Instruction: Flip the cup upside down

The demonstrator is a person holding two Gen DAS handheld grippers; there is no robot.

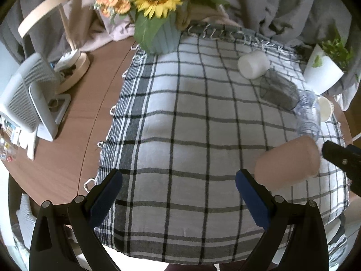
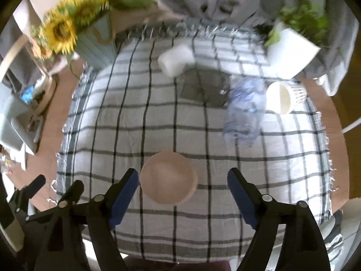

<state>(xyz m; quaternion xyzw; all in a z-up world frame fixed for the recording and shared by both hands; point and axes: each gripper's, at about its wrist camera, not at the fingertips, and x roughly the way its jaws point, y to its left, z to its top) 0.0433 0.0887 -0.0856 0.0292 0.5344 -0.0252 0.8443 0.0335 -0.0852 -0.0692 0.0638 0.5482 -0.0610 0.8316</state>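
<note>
Two tongs present, both black-framed with blue pads. Left tongs [image 1: 179, 181]: fingers spread wide apart, gripping nothing, held low over the near part of the grey-and-white checked cloth [image 1: 191, 117], aimed forward along the round brown wooden worktop [image 1: 74, 117]. Right tongs [image 2: 182, 179]: fingers likewise spread wide, not clamped, angled downward at the cloth.

Task object: pale pink plastic cup [image 2: 168, 177], lying on its side on the cloth, round end facing the right wrist camera, positioned between the right tongs' blue pads [image 2: 125, 190] and nearer the left-hand one; contact not determinable. Same cup [image 1: 287, 161] in the left wrist view: on its side just right of the left tongs' right finger, with one black tip of the right tongs [image 1: 343, 158] at its far end.

Farther back on the cloth: white cylindrical cup [image 1: 252, 64] on its side, dark grey mesh container [image 1: 278, 90], crumpled clear plastic bottle [image 2: 244, 110], white ribbed cup [image 2: 283, 97] on its side. At far corners: sunflower bouquet in pale blue ribbed vase [image 1: 161, 37], green plant in white pot [image 2: 291, 52]. At left: white fan heater [image 1: 27, 99].
</note>
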